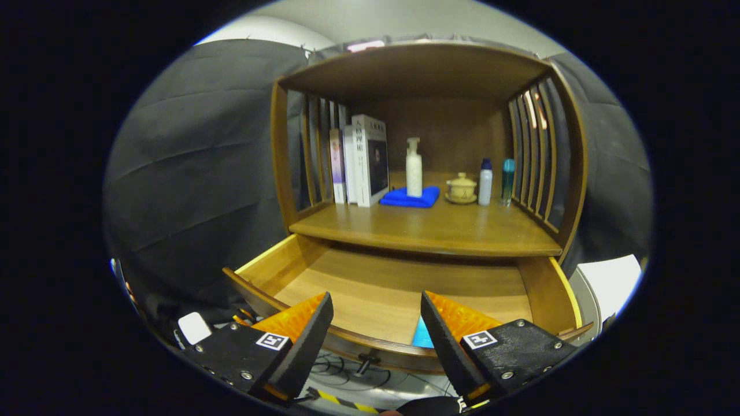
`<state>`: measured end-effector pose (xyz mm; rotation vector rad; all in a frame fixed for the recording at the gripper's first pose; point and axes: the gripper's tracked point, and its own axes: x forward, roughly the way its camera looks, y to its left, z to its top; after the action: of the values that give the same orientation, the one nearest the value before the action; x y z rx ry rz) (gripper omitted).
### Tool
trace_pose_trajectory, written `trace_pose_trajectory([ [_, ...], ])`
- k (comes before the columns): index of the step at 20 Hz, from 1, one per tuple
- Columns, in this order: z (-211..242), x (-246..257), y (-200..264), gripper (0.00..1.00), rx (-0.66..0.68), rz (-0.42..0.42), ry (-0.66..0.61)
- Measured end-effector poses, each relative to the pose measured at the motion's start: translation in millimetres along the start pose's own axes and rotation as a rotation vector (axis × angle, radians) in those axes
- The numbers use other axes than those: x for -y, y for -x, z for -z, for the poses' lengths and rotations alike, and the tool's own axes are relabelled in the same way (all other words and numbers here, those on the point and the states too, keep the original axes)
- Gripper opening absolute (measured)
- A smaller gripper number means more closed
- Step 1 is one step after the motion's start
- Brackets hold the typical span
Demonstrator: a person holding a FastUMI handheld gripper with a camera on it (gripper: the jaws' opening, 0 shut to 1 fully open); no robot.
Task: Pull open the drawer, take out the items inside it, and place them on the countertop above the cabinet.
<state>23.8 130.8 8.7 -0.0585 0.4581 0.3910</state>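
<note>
Gripper (376,329) hovering above the front of the pulled-out light wooden drawer (399,294), its fingers spread apart with nothing between them. Below the drawer's curved front rail, a small dark knob (364,365) projects toward the viewer. Inside the drawer, against the front rail and partly hidden by the right finger, lies a light-blue flat item (422,335); its kind cannot be told. The remaining visible drawer floor is bare. Above and behind the drawer runs the brown wooden countertop (439,231) of the cabinet, carrying, behind the drawer's left half, upright books (361,164); toward the middle, a white pump bottle (414,167) standing on a folded blue cloth (411,197); farther right, a cream lidded cup (461,188) and two slim bottles (496,182). Step judged: opening done, retrieval beginning. The next move calls for lowering the open fingers over the blue item.
</note>
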Motion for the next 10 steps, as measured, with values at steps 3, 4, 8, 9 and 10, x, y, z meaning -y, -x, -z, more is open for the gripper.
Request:
trace_pose_trajectory([
  [3,-5.3,13.4,-16.4,0.94,-0.085,0.024,-0.004],
  [4,-3.8,14.1,-23.1,0.94,-0.118,0.016,-0.011],
  [8,18.4,26.7,-47.3,0.94,-0.281,0.028,-0.044],
  [9,26.9,31.2,-51.5,0.94,-0.325,0.03,-0.055],
  [10,33.5,34.8,-55.8,0.94,-0.371,0.033,-0.065],
])
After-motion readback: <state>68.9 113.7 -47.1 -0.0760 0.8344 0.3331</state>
